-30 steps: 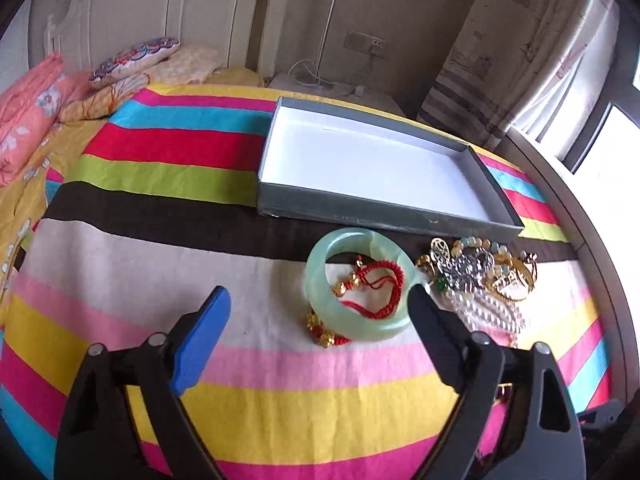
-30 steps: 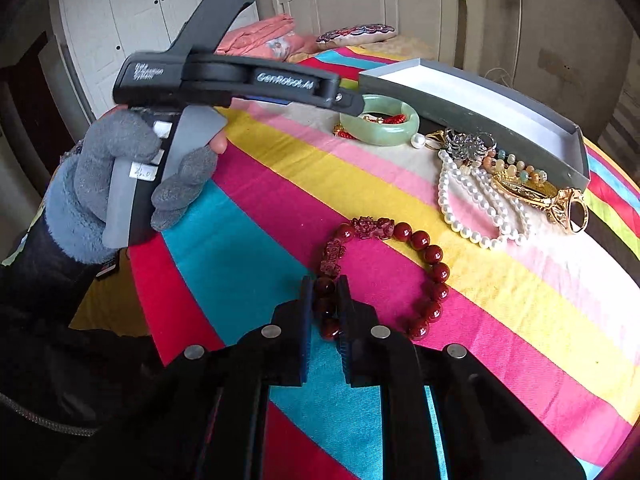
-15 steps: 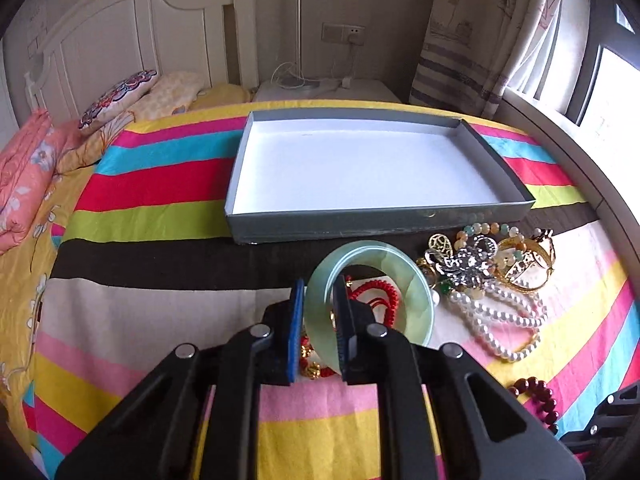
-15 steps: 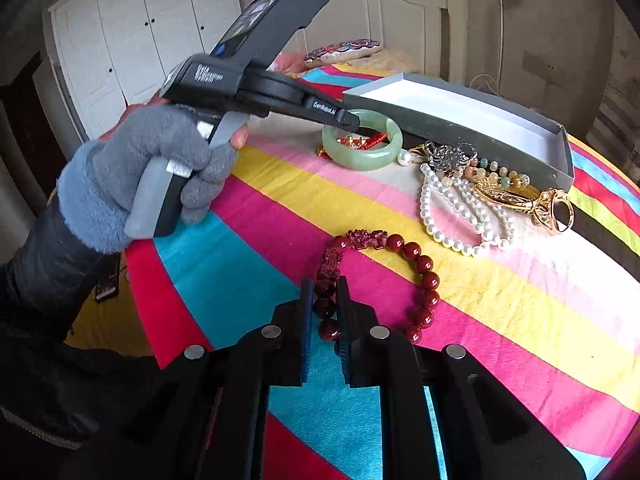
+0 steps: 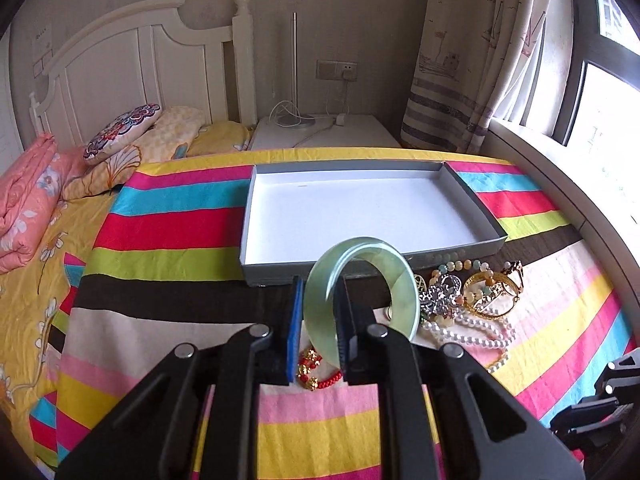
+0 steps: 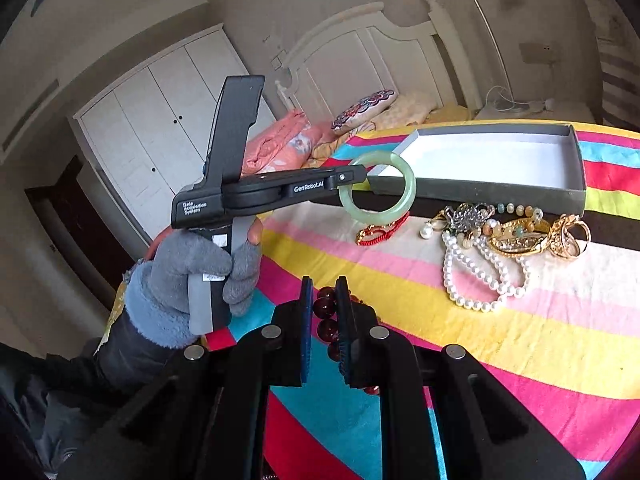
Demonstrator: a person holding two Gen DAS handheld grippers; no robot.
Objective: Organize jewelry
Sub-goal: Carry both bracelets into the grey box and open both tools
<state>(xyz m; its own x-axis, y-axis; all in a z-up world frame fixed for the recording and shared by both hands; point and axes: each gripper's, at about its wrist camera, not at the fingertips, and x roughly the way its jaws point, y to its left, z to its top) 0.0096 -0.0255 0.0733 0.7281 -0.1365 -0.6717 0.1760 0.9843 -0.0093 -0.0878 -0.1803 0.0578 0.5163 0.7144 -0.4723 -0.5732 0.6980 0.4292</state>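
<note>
My left gripper (image 5: 319,316) is shut on a pale green jade bangle (image 5: 394,276) and holds it in the air before the empty grey tray (image 5: 490,222). The right wrist view shows the same gripper (image 6: 352,178), bangle (image 6: 400,208) and tray (image 6: 576,168). My right gripper (image 6: 325,312) is shut on a dark red bead bracelet (image 6: 325,308), lifted off the striped cloth. A red cord bracelet (image 6: 380,234) lies under the bangle; it also shows in the left wrist view (image 5: 316,368). Pearls (image 6: 480,276), gold bangle (image 6: 516,240) and gold ring (image 6: 570,236) lie by the tray.
The jewelry lies on a table with a striped cloth (image 5: 168,260). A bed with pillows (image 5: 120,132) and a folded pink quilt (image 5: 28,200) is at the left. A white nightstand (image 5: 324,136) is behind the table, a window sill (image 5: 560,168) to the right.
My left gripper closed on the jade bangle and lifted it off the cloth toward the tray. My right gripper raised the red bead bracelet off the cloth.
</note>
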